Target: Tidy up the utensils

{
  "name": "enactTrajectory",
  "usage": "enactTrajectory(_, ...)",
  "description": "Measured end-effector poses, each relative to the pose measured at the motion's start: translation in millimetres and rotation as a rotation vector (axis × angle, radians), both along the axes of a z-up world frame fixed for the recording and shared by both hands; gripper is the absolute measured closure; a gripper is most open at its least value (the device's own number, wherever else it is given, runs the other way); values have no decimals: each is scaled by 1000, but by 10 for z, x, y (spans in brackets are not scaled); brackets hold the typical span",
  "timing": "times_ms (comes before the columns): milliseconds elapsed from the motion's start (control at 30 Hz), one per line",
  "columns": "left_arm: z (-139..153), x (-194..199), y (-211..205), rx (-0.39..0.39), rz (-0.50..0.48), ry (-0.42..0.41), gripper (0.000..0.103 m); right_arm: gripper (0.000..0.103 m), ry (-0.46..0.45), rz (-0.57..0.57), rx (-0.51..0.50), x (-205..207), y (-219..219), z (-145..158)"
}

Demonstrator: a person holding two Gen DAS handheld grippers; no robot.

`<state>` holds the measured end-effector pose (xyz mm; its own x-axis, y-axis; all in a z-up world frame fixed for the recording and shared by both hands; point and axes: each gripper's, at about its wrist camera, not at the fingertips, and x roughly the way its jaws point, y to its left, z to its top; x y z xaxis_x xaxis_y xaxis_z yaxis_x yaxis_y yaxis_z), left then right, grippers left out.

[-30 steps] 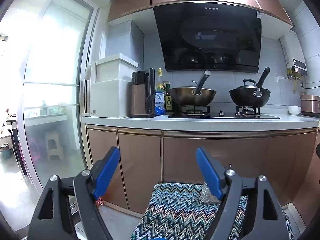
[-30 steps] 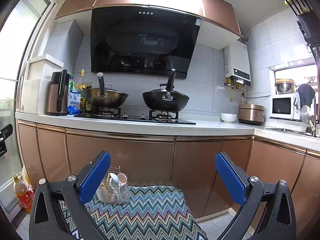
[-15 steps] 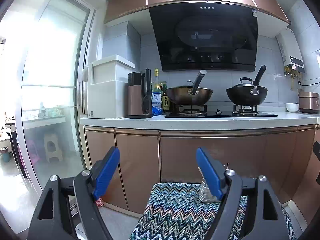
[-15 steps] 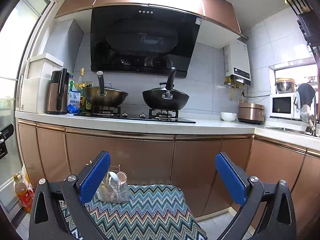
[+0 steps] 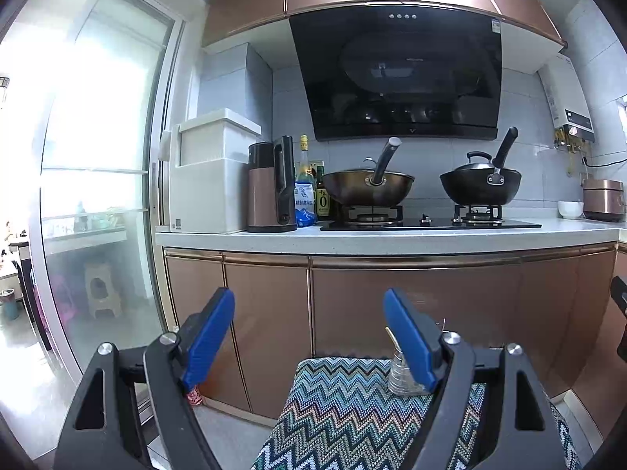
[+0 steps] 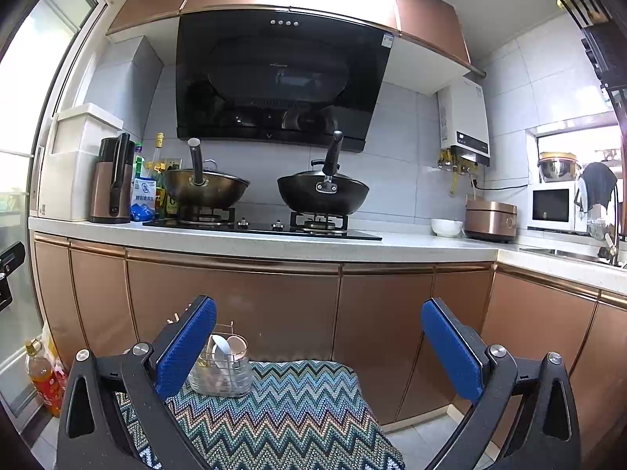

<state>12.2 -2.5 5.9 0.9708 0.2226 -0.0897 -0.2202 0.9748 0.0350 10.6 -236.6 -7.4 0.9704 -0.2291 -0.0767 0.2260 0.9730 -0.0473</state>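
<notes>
Both claws held level, facing the kitchen cabinets. Left claw (image 5: 309,342): blue pads spread wide, nothing between them. Right claw (image 6: 319,346): likewise wide apart, empty. Below both lies a zigzag-patterned cloth (image 6: 298,411) covering a low raised surface in front of the copper cabinet doors (image 6: 231,305). Wire utensil holder (image 6: 220,368) stands upright on the far left part of the cloth in the right wrist view, just beside and partly behind the right claw's left pad; a white spoon (image 6: 221,347) and a pale rounded utensil head rest inside it, other contents too small to identify. In the left wrist view the same holder (image 5: 399,374) is mostly hidden behind the left claw's right pad, with a thin stick tip showing above it. Neither claw touches the holder. Background: white counter (image 5: 392,241) carries a gas hob with a bronze wok (image 5: 366,190) on the left burner and a lidded black wok (image 5: 480,188) on the right burner, both handles angled upward. Left of the hob: bottles, a copper kettle (image 5: 272,190), a white bin. A black range hood (image 5: 399,78) hangs above. A white bowl (image 6: 446,227) and a copper rice cooker (image 6: 490,219) sit to the right on the counter.
</notes>
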Motion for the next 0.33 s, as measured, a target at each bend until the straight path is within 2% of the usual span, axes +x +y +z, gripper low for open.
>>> enactTrajectory(333,-7,-9,7,-9,-1,0,25,0,2,0,0,-7,-12,7)
